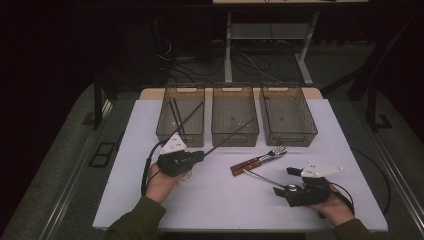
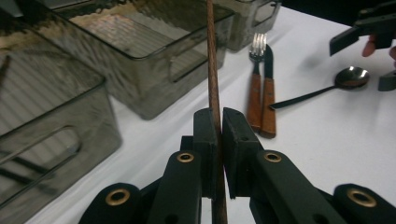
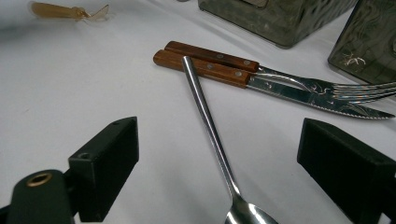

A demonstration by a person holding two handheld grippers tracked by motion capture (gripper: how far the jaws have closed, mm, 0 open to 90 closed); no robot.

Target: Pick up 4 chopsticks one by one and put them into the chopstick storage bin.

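Three smoky, ribbed plastic bins stand in a row at the far side of the white desk, and I take the middle one as my landmark. My left tongs, just in front of its left corner, are clamped tight on one thin brown chopstick, a slim, round, wood-grained rod. It slants from the pads up over the front rim of the middle bin. Its mate seems to lie in the bin to the left of the middle one, with other dark sticks.

I judge the step in hand to be carrying this chopstick to its bin. The next move calls for swinging the tip left, clearing the rim, then lowering it before I let go, since such a long, light rod could tip out.

My right tongs stand wide and hold nothing, hovering in front and to the right of the middle bin over a polished steel spoon. The spoon has a narrow, straight stem and a mirror-bright bowl. Its stem end rests across the riveted wooden handles of a fork and a serrated knife, which lie side by side, touching, just before the middle bin's right corner.
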